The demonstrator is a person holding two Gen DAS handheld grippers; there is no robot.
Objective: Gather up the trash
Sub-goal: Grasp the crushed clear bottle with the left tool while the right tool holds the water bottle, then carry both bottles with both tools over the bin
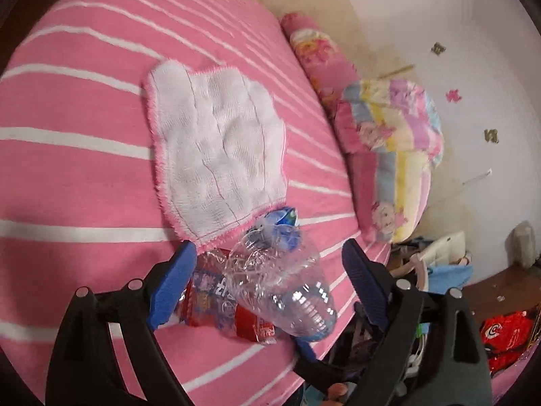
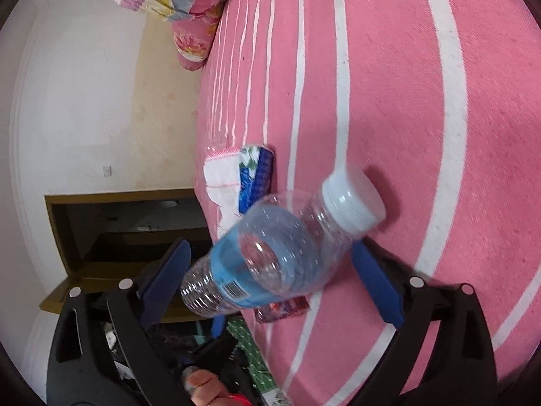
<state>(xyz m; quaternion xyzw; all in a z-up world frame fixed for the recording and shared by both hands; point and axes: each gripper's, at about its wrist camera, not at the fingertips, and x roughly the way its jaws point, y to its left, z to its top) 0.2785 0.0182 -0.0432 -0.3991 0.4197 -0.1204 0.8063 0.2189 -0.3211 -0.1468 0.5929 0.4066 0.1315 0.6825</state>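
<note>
Left hand-held gripper (image 1: pixel 267 284) is standing spread wide, blue ribbed pads (image 1: pixel 175 280) clear of everything; between them a crumpled clear plastic bottle (image 1: pixel 280 291), thin-walled and creased with a blue label scrap at its far end, is lying on the bed (image 1: pixel 84 169) near the edge, not pinched. Under and beside it a glossy red foil wrapper (image 1: pixel 216 308) is lying flat, its left end just beside the left pad. Beyond both, a white quilted cloth (image 1: pixel 219 155) with fuzzy pink trim is lying flat on the bedspread, which is a woven pink fabric with white stripes. Soft cartoon-print pillows (image 1: pixel 389 142) are sitting piled against the wall (image 1: pixel 439 17) on the right. Right hand-held gripper (image 2: pixel 270 277) is also standing spread, nothing gripped; between its jaws an uncrushed clear ribbed bottle (image 2: pixel 263 257) with a light-blue label band and a wide white ridged cap (image 2: pixel 355 199) is showing tilted, cap toward the bed's middle, base overhanging the bed edge; whether it is resting or in the air cannot be told. A corner of the red wrapper is peeking out below it. A fingertip (image 2: pixel 203 385) is showing at the bottom of the right view. Off the bed on the left, an open brown cardboard box (image 2: pixel 118 230) is sitting against the wall.
</note>
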